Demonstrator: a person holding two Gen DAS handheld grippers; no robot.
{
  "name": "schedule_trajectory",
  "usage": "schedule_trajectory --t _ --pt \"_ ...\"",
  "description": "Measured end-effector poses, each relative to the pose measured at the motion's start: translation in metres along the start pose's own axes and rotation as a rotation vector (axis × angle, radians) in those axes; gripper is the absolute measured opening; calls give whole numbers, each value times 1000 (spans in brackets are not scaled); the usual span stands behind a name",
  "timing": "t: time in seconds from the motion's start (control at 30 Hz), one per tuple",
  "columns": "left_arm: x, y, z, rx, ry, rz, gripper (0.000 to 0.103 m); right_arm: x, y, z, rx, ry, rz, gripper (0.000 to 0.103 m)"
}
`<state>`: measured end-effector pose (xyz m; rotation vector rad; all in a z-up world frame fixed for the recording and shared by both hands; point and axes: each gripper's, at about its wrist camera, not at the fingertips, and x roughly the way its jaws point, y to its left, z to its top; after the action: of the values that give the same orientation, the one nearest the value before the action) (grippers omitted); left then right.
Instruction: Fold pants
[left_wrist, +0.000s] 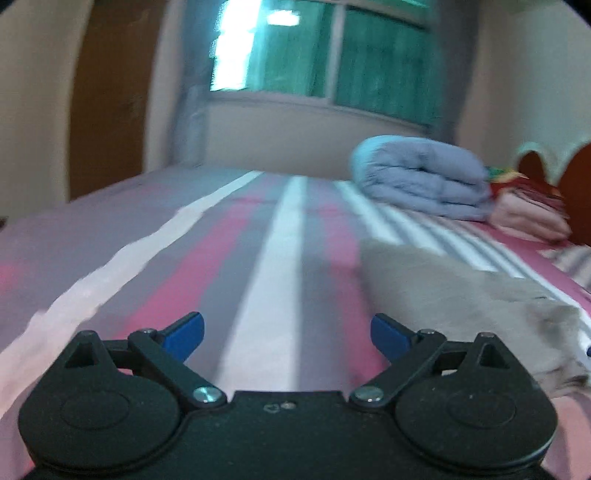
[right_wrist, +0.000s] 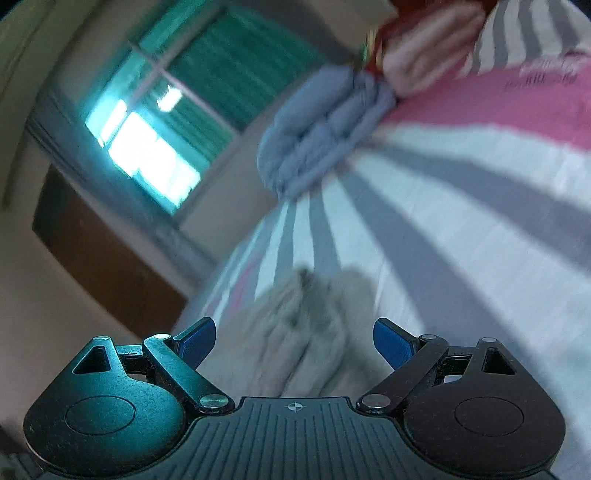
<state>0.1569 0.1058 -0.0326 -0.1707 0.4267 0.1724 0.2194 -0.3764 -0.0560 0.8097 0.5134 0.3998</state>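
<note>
The pants (left_wrist: 461, 295) lie on the striped bed (left_wrist: 280, 258) as a compact grey bundle, right of the left hand-held gripper (left_wrist: 287, 338) and directly ahead of the right hand-held gripper (right_wrist: 294, 343). Both stand wide apart and hold nothing. Folding appears largely done; blur hides whether edges need squaring.
</note>
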Motion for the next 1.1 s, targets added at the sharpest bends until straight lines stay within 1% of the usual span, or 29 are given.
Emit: schedule_trajectory --t 0.03,0.1,0.13,0.2,0.23,0.27,0.3,0.33,0.37,0.4,0.43,0.47,0.5,0.53,0.57,0.6,0.63,0.67,0.7,0.77,0.8,0.9,0.93,1.0,1.03,1.07,1.1 --pt "0 6 -5 -22 7 -2 90 9 1 -2 19 36 7 92" --pt "-1 10 -15 -59 11 -2 90 24 2 -6 42 83 -14 92" --pt "2 12 -17 -83 23 2 90 29 0 -8 51 99 -17 91" --pt "1 16 -15 -96 7 -11 92 41 1 -10 50 123 -29 91" --pt "2 19 -15 -94 11 -15 92 46 2 -12 42 127 -34 88" --pt "2 20 -15 -90 16 -20 92 53 5 -11 33 131 -39 65" --pt "6 18 -14 -89 19 -22 92 61 7 -12 28 154 -53 54" --pt "7 19 -14 -91 22 -25 92 68 9 -10 13 173 -102 45" --pt "7 22 -14 -100 24 -22 92 71 13 -9 -4 174 -111 35" --pt "8 25 -17 -110 23 -18 92 68 19 -6 -15 154 -83 34" --pt "9 28 -17 -128 25 -12 92 60 26 -4 -25 106 -31 32" --pt "10 30 -18 -147 30 -10 92 49 31 0 -16 47 38 32" --pt "11 33 -18 -168 35 -8 92 40 32 2 -3 3 82 32" --pt "11 36 -18 -185 37 -6 92 33 31 2 -10 -42 83 32" --pt "12 39 -19 -195 35 -3 92 32 25 -1 -26 -57 26 32" --pt "12 41 -18 -205 35 1 92 43 6 -5 13 5 -85 32" --pt "13 42 -19 -213 39 2 92 55 -16 -10 96 90 -161 32" --pt "13 43 -19 -218 41 4 92 55 -31 -12 170 96 -142 33" --pt "13 42 -20 -219 40 6 92 52 -31 -10 183 82 -119 33" --pt "13 40 -20 -206 42 5 92 53 -16 -8 68 86 -141 35" --pt "14 38 -21 -197 48 9 92 54 -13 -10 41 89 -147 36" --pt "12 33 -22 -172 49 18 92 51 -17 -12 50 77 -135 36" --pt "11 30 -22 -164 45 8 92 54 -17 -13 44 85 -143 37" --pt "7 24 -22 -136 38 -49 93 53 -16 -17 35 100 -150 37" --pt "4 19 -22 -107 34 -62 93 54 -12 -15 37 98 -145 39" --pt "2 15 -22 -85 29 -60 94 53 -13 -15 42 99 -140 43" --pt "0 11 -23 -65 24 -54 95 50 -11 -17 49 107 -132 43"
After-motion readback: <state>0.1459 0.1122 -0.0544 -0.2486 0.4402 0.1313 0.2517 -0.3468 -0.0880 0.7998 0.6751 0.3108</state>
